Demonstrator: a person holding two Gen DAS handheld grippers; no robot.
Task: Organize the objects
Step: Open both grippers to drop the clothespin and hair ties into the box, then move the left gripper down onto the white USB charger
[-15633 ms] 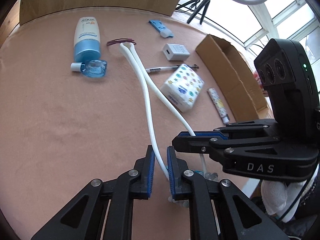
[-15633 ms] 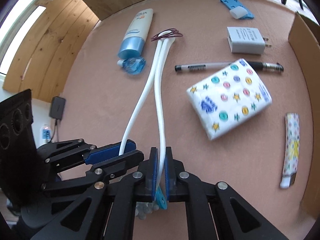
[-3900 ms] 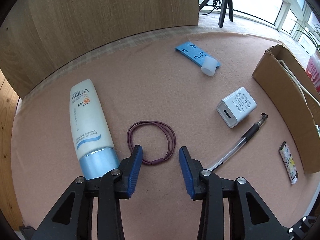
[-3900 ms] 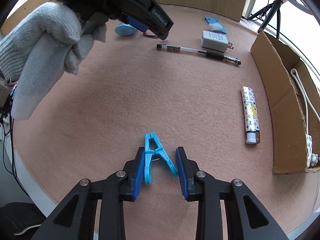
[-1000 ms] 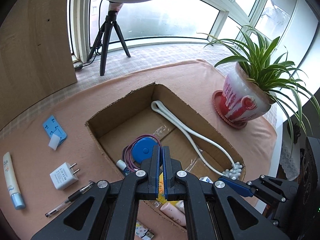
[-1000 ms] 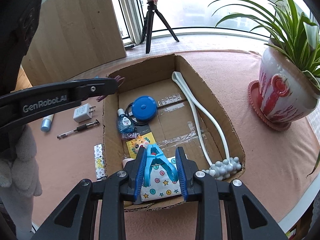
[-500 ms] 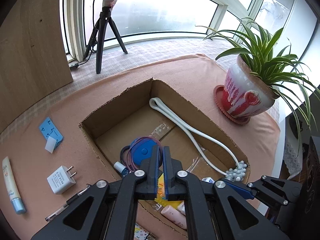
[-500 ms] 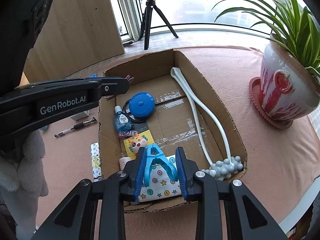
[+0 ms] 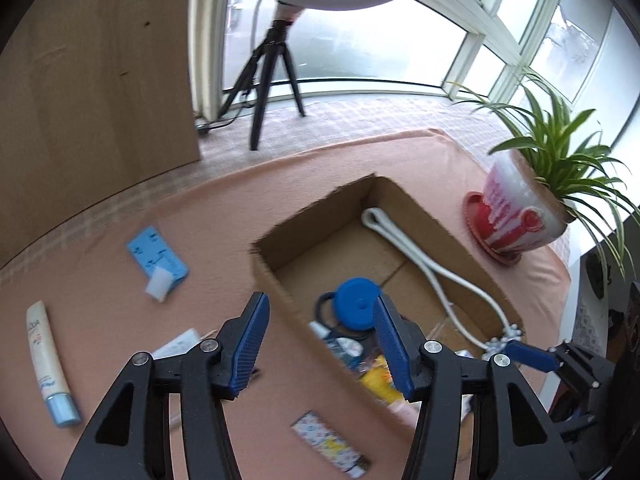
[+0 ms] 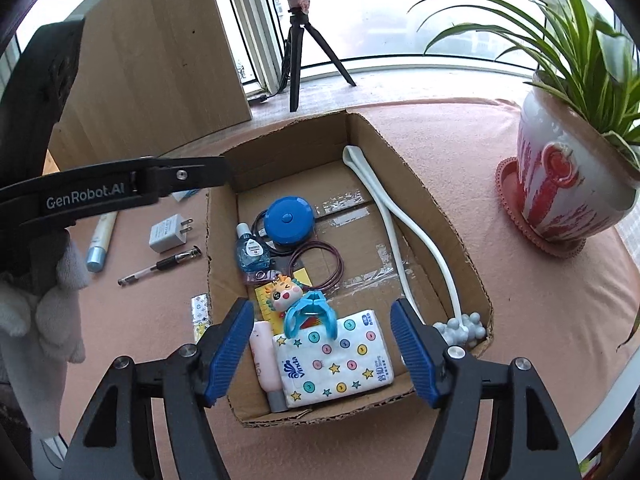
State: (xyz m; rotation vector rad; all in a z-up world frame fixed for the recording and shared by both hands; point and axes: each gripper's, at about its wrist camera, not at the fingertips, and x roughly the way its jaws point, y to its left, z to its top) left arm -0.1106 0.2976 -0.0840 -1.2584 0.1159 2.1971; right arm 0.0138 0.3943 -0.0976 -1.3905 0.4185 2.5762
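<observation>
In the right wrist view my right gripper (image 10: pixel 322 350) hangs over the near end of the cardboard box (image 10: pixel 288 148), its jaws opening and wide apart. The light blue clip (image 10: pixel 310 314) lies free between and below them on the star-patterned tissue pack (image 10: pixel 340 360). The purple hair tie (image 10: pixel 318 266) lies flat on the box floor beside the blue round tape measure (image 10: pixel 289 220). My left gripper (image 9: pixel 319 320) is above the box's left wall (image 9: pixel 312 224), jaws opening with nothing between them. A white massager (image 10: pixel 400 240) runs along the box's right side.
Left of the box on the pink cloth lie a charger (image 10: pixel 168 234), a pen (image 10: pixel 160 266), a patterned lighter (image 9: pixel 330 440), a sunscreen tube (image 9: pixel 46 360) and a blue card (image 9: pixel 158 264). A potted plant (image 10: pixel 568 184) stands right of the box. A gloved hand (image 10: pixel 40 312) holds the left gripper.
Both grippers have opened. The clip dropped from the right gripper onto the tissue pack. The hair tie left the left gripper and lies in the box. The left gripper has shifted leftward.
</observation>
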